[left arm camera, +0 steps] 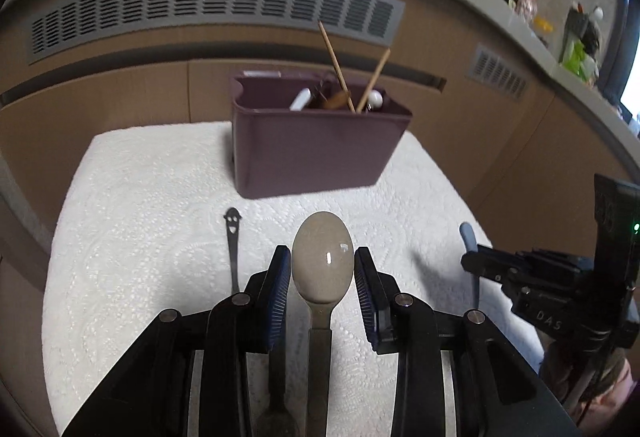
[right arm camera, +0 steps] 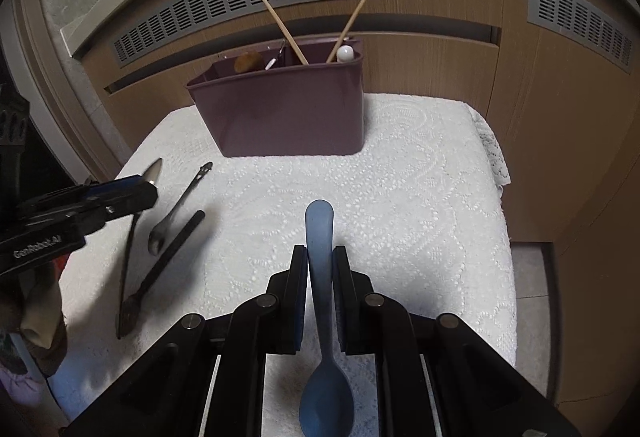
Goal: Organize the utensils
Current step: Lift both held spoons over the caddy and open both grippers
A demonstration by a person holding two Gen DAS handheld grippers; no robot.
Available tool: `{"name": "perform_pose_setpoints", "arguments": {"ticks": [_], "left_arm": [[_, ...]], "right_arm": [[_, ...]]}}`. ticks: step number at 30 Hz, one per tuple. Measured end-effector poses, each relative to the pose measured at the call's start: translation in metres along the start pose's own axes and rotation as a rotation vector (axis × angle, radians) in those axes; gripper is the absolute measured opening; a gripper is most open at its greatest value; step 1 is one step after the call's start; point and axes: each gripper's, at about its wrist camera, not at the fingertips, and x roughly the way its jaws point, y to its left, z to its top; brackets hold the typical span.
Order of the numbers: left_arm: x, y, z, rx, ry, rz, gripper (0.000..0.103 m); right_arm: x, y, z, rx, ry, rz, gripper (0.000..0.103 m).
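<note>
While smooth, the oval beige spoon (left arm camera: 322,261) overlies lacy cloth (left arm camera: 160,205).

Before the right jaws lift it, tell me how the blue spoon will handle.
The blue spoon looks like matte plastic, so it is probably light and fairly stiff. The right gripper brackets its thin handle, far from the bowl, so it may droop or pivot bowl-down. The lace cloth beneath should keep it from sliding.
</note>
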Motion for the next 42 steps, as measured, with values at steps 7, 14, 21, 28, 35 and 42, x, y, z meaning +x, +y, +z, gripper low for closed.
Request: {"name": "perform_pose_setpoints", "arguments": {"ticks": [7, 14, 21, 28, 35, 42], "left_arm": [[-0.016, 0.002, 0.010, -0.003, -0.038, -0.003, 0.033], [-0.057, -0.017, 0.061, 0.048, -0.206, -0.027, 0.034], [-0.107, -0.035, 0.169, 0.076, -0.514, -0.041, 0.034], [-0.091, -0.024, 0.209, 0.063, -0.644, -0.001, 0.034], [-0.035, -0.006, 0.211, 0.024, -0.626, -0.019, 0.034], [0.022, 0.010, 0.200, -0.014, -0.574, -0.012, 0.034]], "right_arm": [[-0.014, 0.007, 0.006, -0.015, -0.031, -0.008, 0.012], [-0.058, 0.013, 0.043, -0.025, -0.193, -0.006, 0.011], [-0.135, 0.032, 0.151, -0.115, -0.505, -0.091, 0.011], [-0.125, 0.038, 0.212, -0.149, -0.595, -0.123, 0.011], [-0.072, 0.037, 0.216, -0.161, -0.532, -0.126, 0.011], [-0.013, 0.024, 0.204, -0.119, -0.445, -0.094, 0.011]]}}
